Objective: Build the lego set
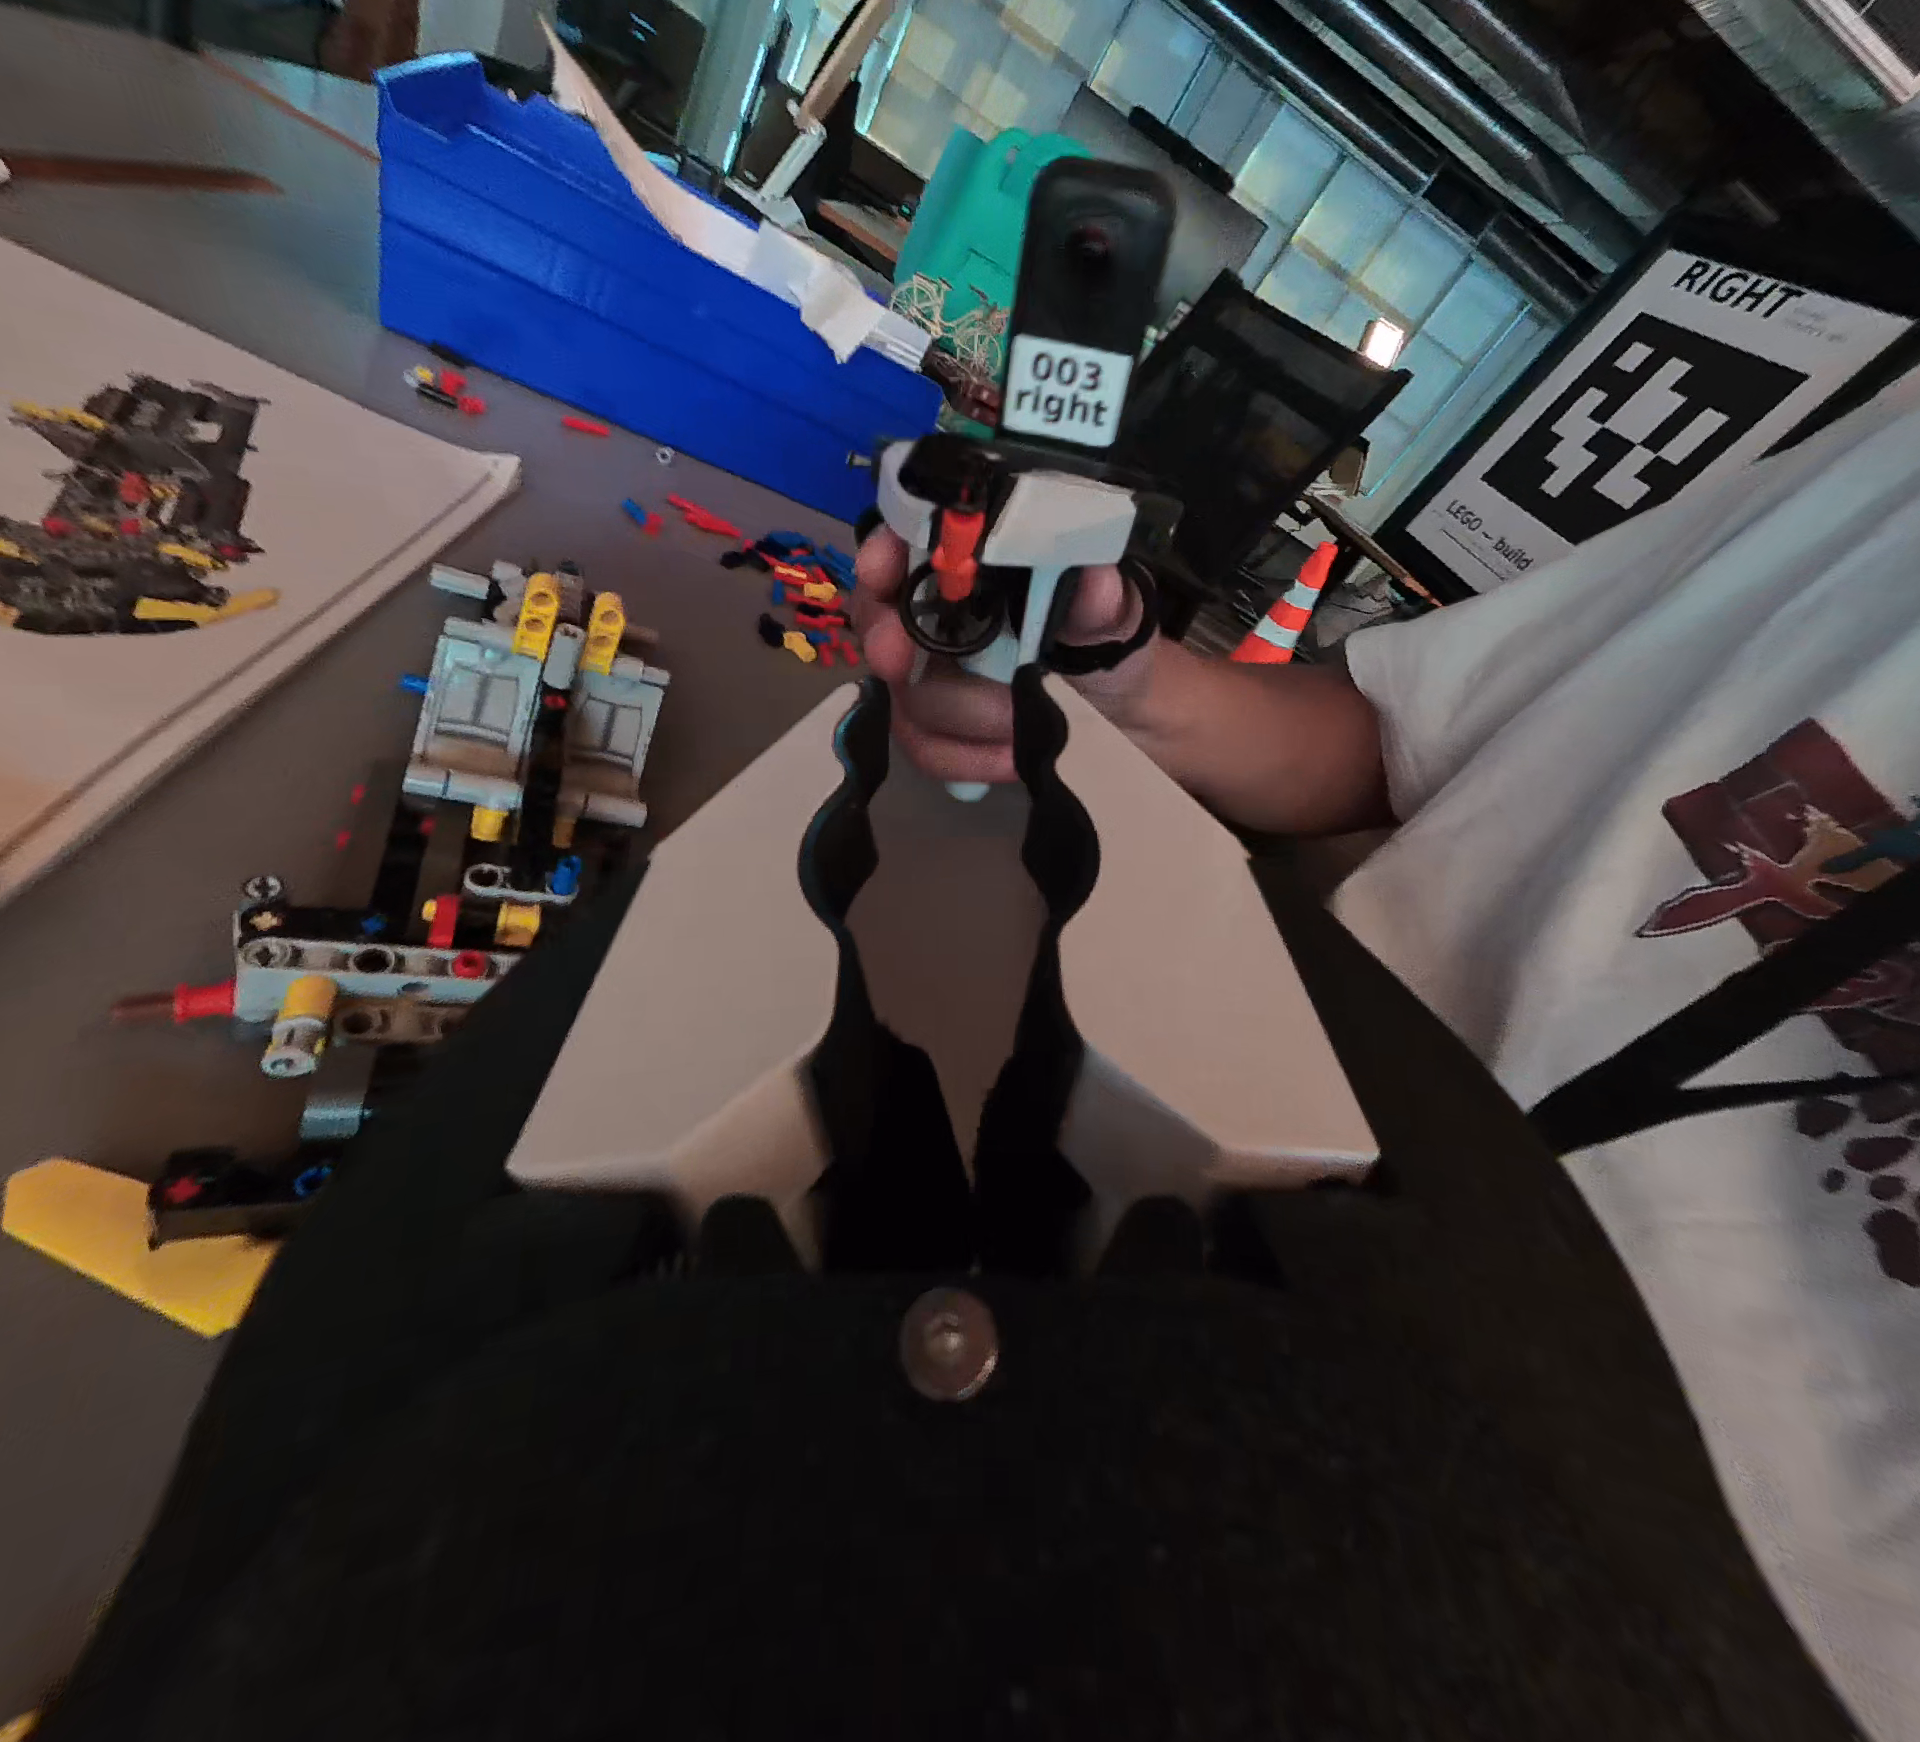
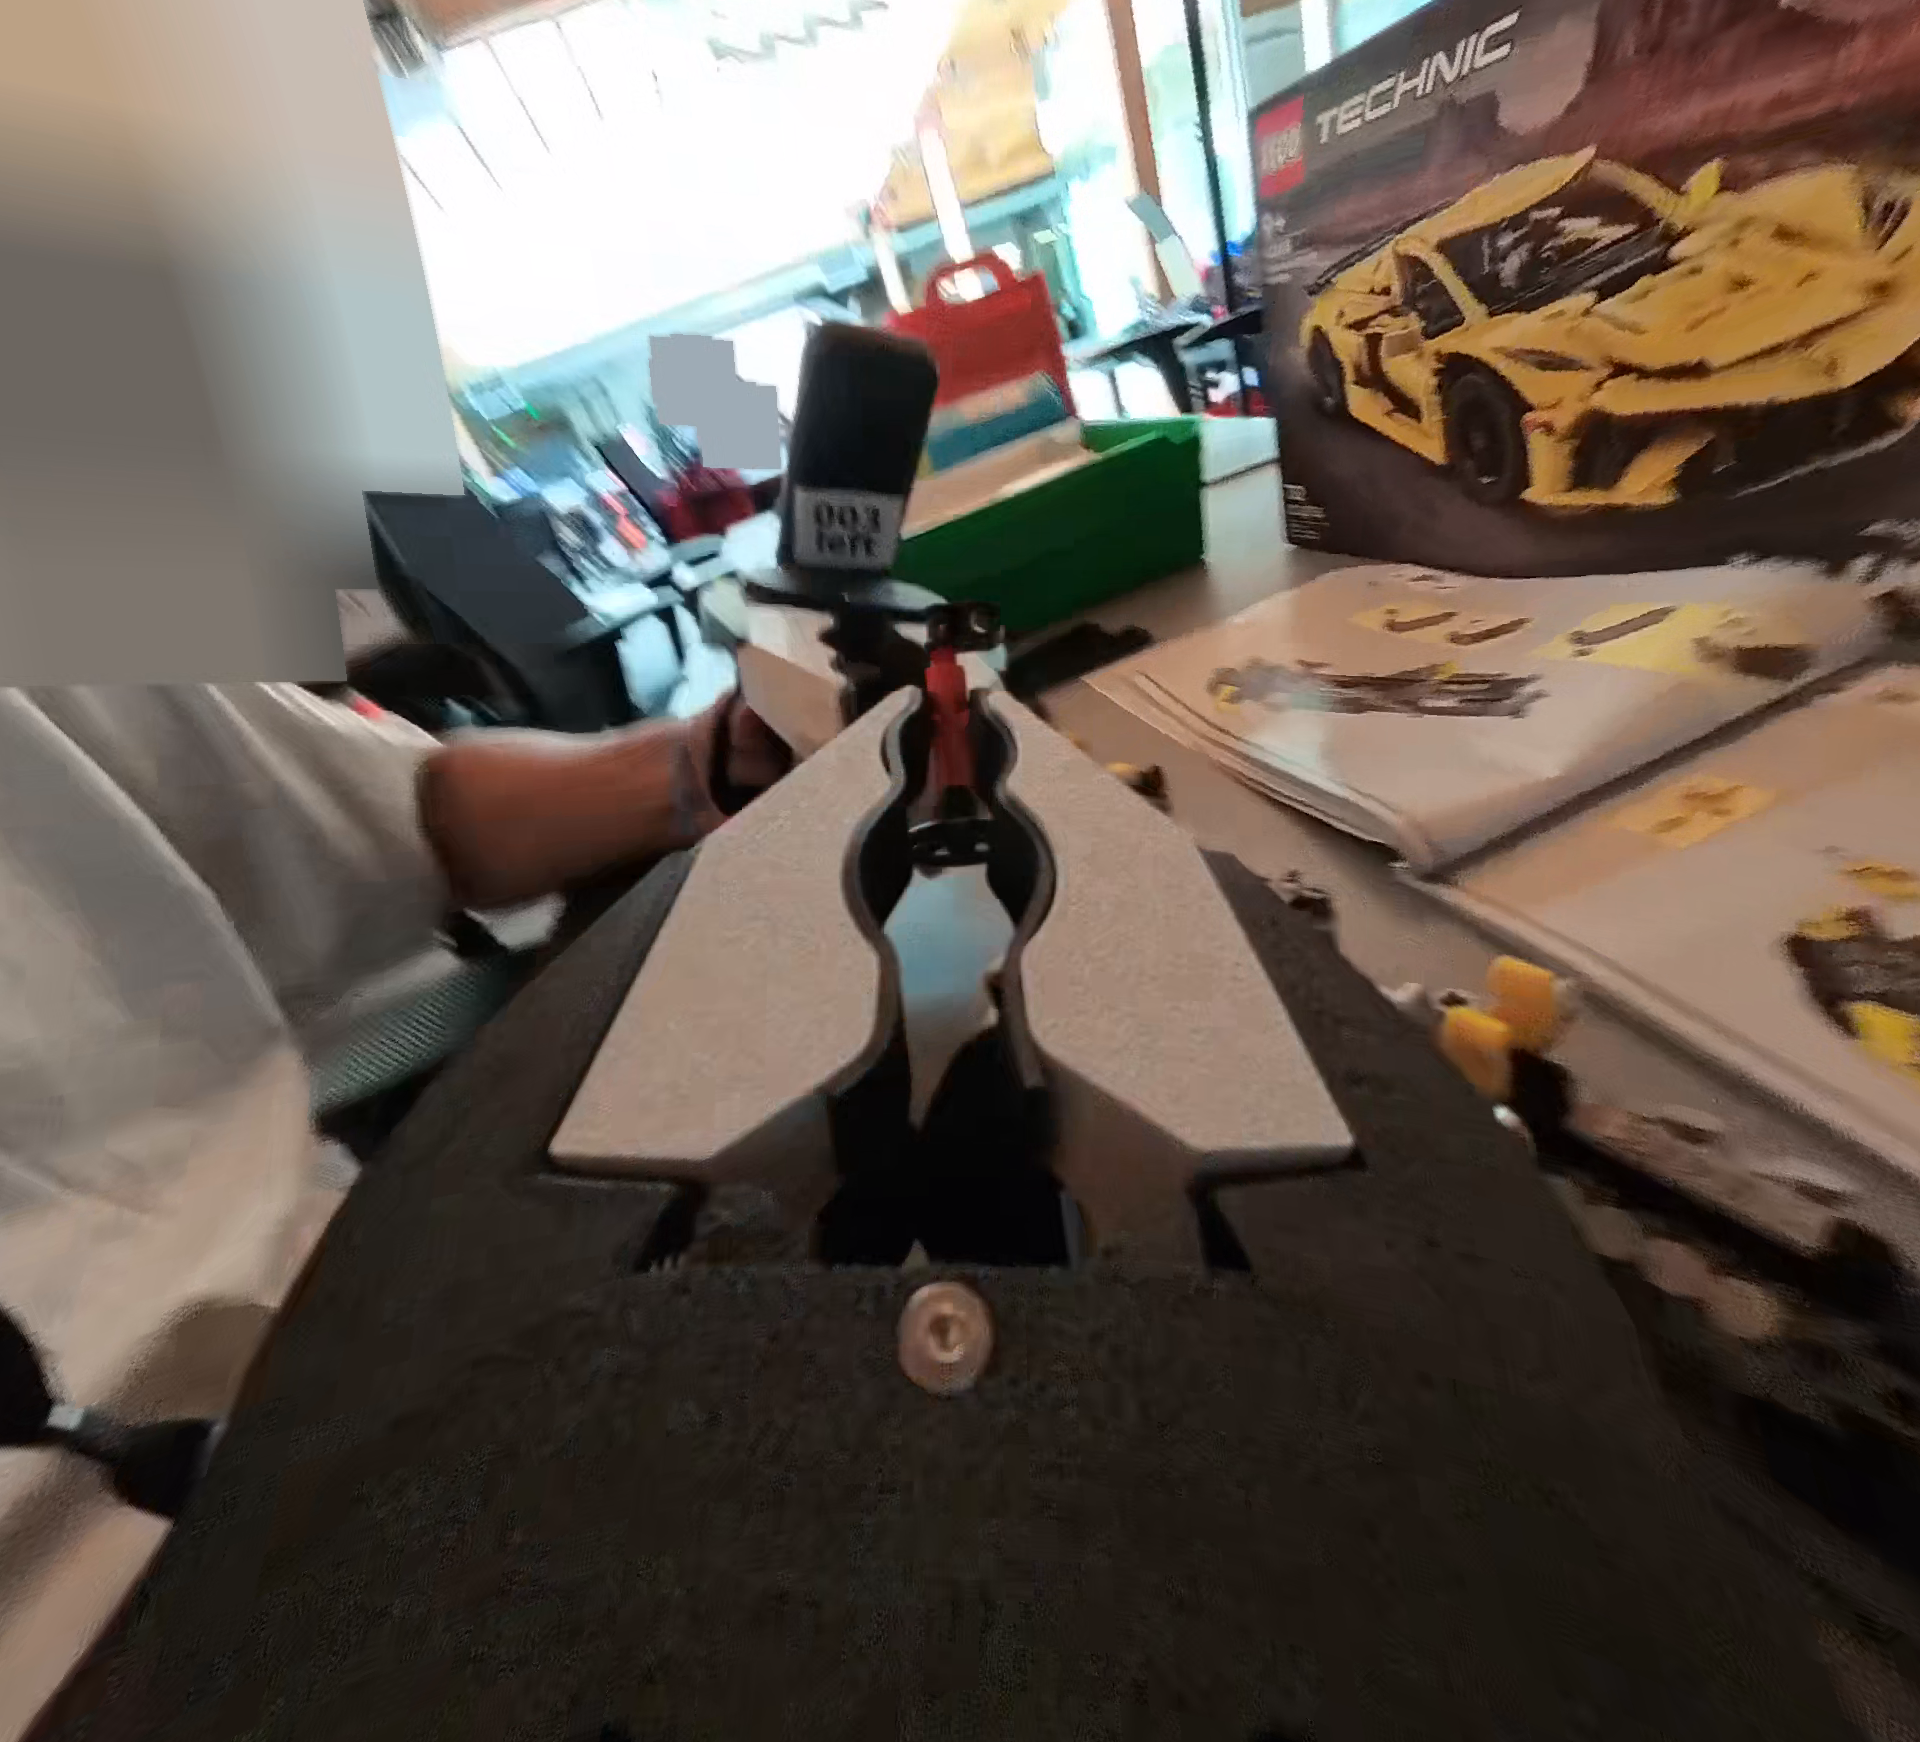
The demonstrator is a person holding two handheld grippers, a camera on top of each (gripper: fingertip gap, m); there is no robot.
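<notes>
My right gripper [image 2: 943, 705] is shut on a small piece, a red axle with black connectors and a black wheel [image 2: 948, 757], held in the air. In the left wrist view the right gripper [image 1: 987, 508] faces me with that piece [image 1: 954, 554] sticking out. My left gripper [image 1: 954, 690] is open, its tips just short of the piece's wheel end, with nothing between the fingers. It also shows in the right wrist view [image 2: 831, 653], beyond the piece. The partly built grey, black and yellow chassis [image 1: 499, 809] lies on the grey table [image 1: 260, 1121] to the left.
An open instruction booklet [image 1: 156, 529], a blue bin [image 1: 603, 279], loose small pieces [image 1: 800, 580] and a yellow panel [image 1: 125, 1245] lie on the table. The set's box [image 2: 1600, 321], a green bin [image 2: 1049, 518] and booklets [image 2: 1455, 705] are on the right. A person in a white shirt [image 1: 1610, 809] is close.
</notes>
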